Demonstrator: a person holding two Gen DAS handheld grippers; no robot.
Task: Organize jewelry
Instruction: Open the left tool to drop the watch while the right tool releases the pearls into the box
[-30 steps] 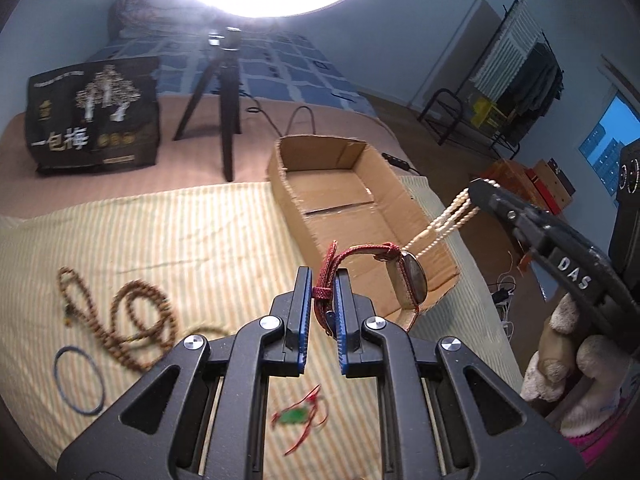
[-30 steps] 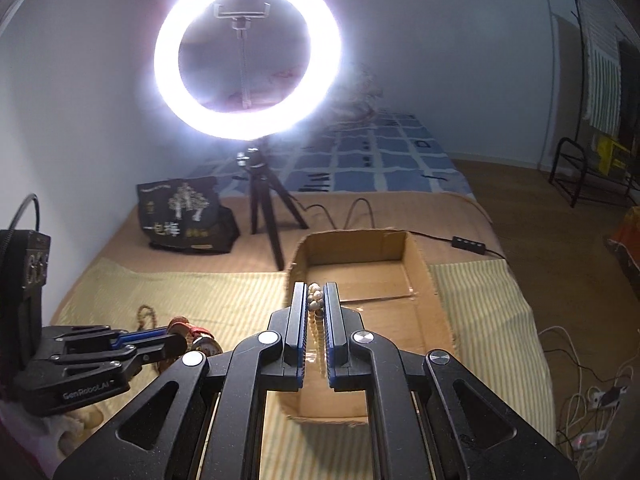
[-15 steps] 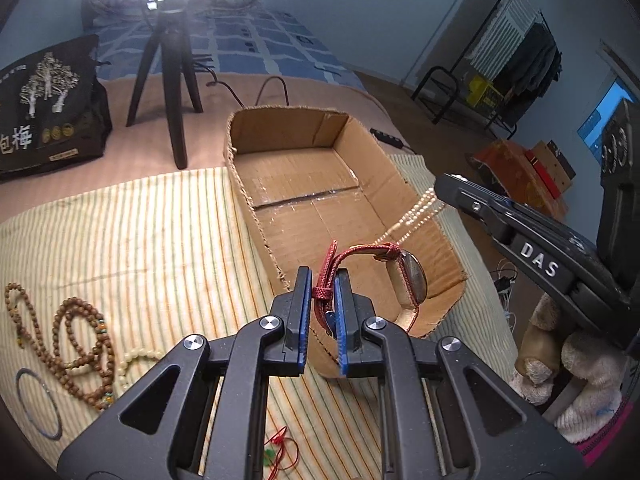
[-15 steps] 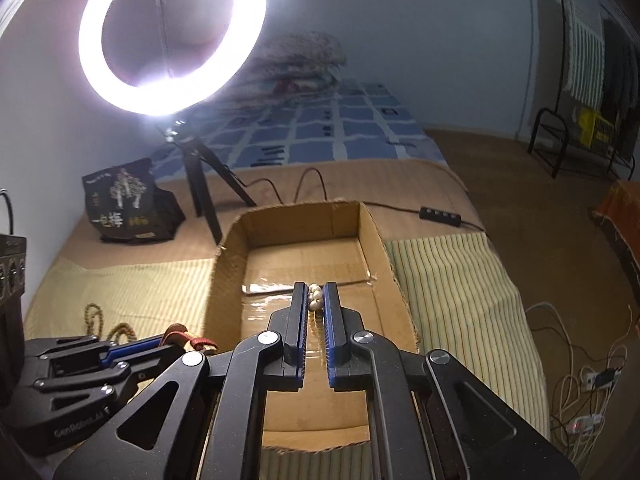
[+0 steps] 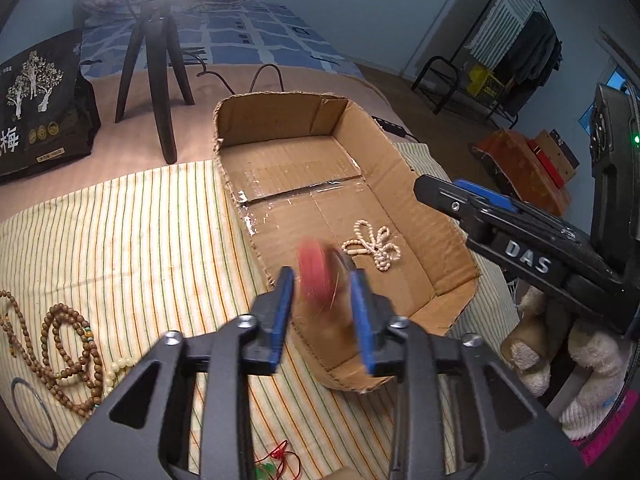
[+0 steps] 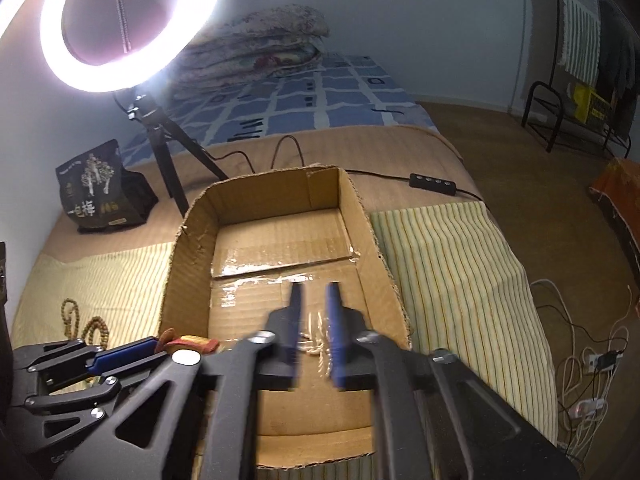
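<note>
Both tools are held over the cardboard box (image 5: 404, 168) on the bed. The left tool (image 5: 322, 312) has just been opening & its jaws stand partly apart. A red bracelet (image 5: 314, 276) is seen as a blur between the pads, near their tips; if it touches them can't be told, nor which way it points.

The right tool (image 6: 316, 330) has just been opening too, w/ nothing pressed between its pads. The pearl necklace (image 5: 374, 246) lies bunched on the box floor, just ahead of the left tool & below the right one. Brown beads (image 5: 60, 356) are left on the striped cloth (image 5: 152, 240).
</note>
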